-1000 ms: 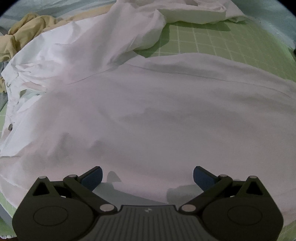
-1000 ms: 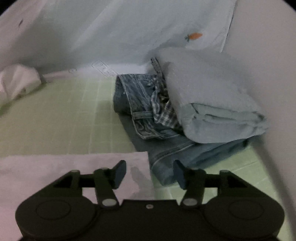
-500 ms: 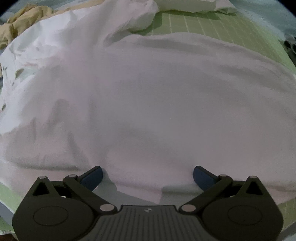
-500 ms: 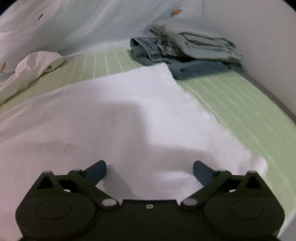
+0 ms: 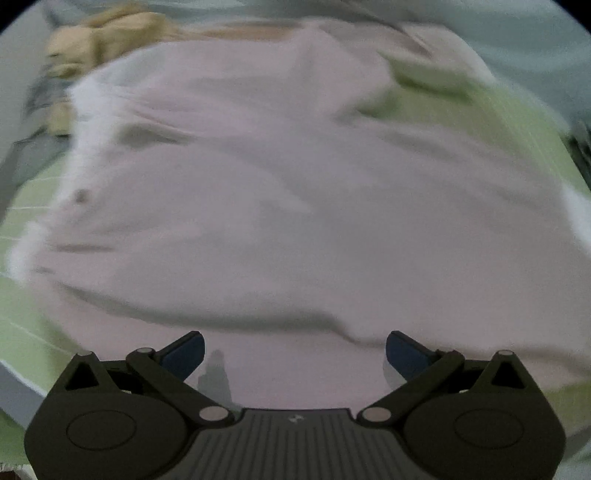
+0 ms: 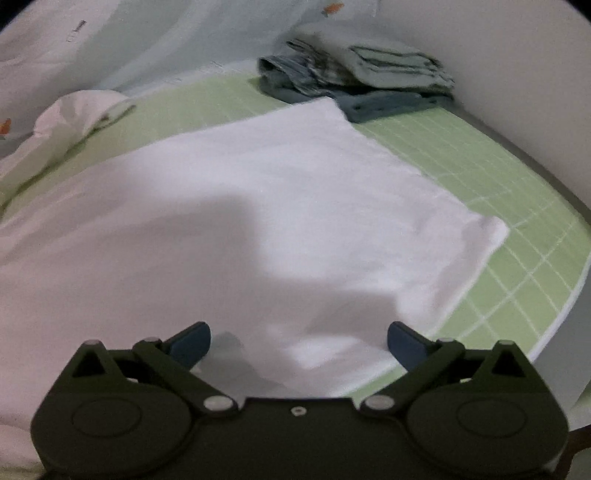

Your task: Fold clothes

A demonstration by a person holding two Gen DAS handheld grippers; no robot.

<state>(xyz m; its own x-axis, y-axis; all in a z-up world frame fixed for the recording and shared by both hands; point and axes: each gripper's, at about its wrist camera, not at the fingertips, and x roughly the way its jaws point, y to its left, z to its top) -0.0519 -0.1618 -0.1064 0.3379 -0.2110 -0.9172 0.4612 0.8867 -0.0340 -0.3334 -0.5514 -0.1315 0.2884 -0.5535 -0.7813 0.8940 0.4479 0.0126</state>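
In the left wrist view, blurred by motion, a white garment (image 5: pixel 295 206) fills most of the frame, spread over a green gridded mat (image 5: pixel 29 317) that shows at the left and right edges. A crumpled tan cloth (image 5: pixel 103 33) sits at the upper left. The left hand-held gripper (image 5: pixel 294 350) sits at the bottom centre, its blue-tipped fingers spread wide with the garment's near edge between them, gripping nothing.

In the right wrist view the white garment (image 6: pixel 280 192) lies flat, its long axis running from lower left to upper right. A bunched part of it (image 6: pixel 77 114) lies at the upper left; its far corner touches a stack of folded clothes (image 6: pixel 362 77) at the upper right. The right hand-held gripper (image 6: pixel 299 345) is likewise spread over the near hem.
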